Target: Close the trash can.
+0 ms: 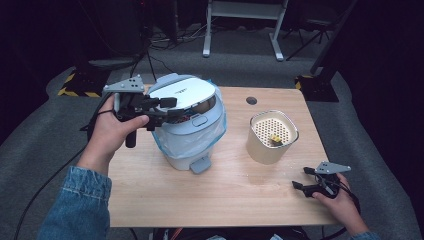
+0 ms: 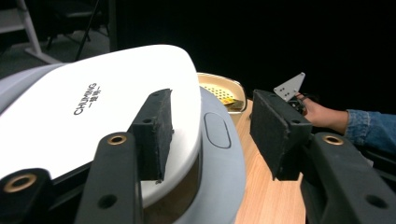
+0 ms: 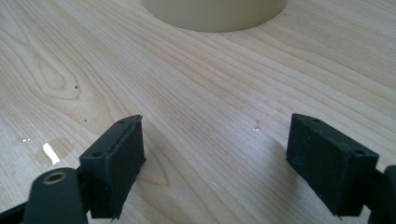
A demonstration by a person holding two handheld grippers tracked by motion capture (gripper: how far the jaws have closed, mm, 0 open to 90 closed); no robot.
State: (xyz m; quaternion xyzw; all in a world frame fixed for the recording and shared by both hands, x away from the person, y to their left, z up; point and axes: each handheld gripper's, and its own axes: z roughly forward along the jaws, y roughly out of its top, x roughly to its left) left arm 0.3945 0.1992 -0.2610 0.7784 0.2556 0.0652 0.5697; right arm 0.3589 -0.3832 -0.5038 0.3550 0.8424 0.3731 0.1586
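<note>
A small pedal bin (image 1: 192, 142) with a pale blue body, a plastic liner and a white lid (image 1: 182, 92) stands left of centre on the wooden table (image 1: 210, 195). The lid (image 2: 70, 112) sits slightly raised, with a dark gap under its edge. My left gripper (image 1: 169, 109) is at the lid's left side; its jaws are apart, one pad (image 2: 156, 133) over the lid's top and the other clear of the bin. At the table's front right, my right gripper (image 1: 300, 178) lies low over bare wood, jaws wide and nothing between them (image 3: 215, 154).
A cream container (image 1: 267, 150) with a perforated insert holding a small yellow piece (image 1: 275, 140) stands right of the bin, just beyond the right gripper (image 3: 215, 11). The bin's pedal (image 1: 200, 164) points toward me. A round hole (image 1: 251, 100) marks the table's far edge.
</note>
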